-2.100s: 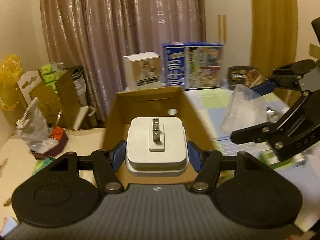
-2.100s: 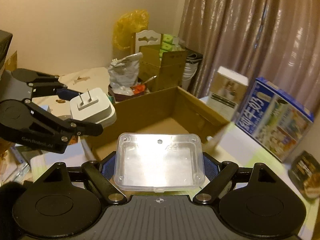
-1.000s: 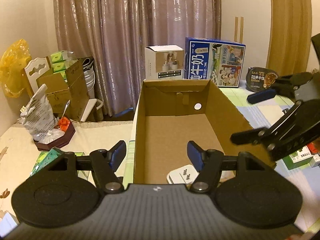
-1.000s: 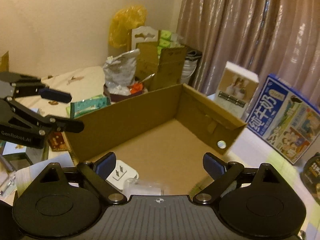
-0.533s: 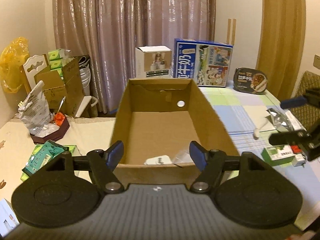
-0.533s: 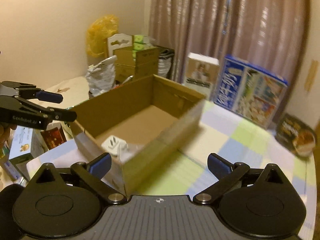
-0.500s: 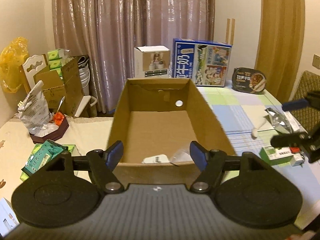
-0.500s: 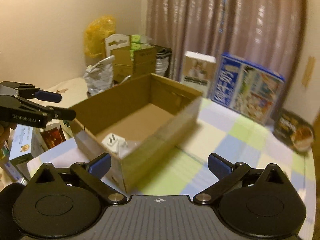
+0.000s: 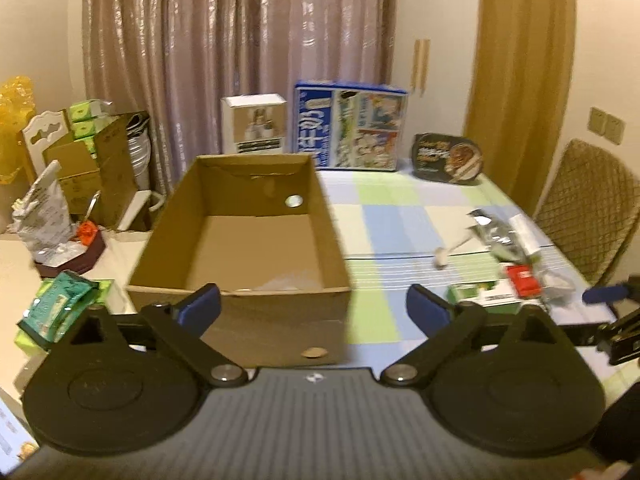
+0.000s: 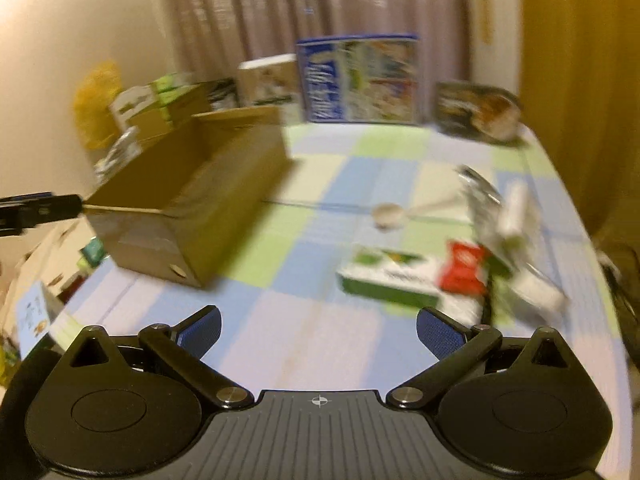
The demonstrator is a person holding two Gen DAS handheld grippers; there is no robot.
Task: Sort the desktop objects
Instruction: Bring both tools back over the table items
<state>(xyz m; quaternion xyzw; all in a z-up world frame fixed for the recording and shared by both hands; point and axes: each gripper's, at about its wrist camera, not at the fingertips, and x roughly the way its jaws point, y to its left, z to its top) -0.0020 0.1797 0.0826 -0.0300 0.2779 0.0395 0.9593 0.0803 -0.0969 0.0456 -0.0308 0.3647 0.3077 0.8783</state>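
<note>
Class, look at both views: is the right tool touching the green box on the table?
Apart. The right wrist view shows the right tool open with bare tablecloth between it and the green box.

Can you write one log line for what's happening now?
left tongs: open, empty | right tongs: open, empty | cardboard box: on table

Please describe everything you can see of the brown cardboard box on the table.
The brown cardboard box is rectangular, open at the top, of plain corrugated-looking board. It stands upright on the checked tablecloth, near the table's left edge. A round hole pierces its far wall and another its near wall. Something pale lies inside by the near wall, mostly hidden. No gripper touches it.
</note>
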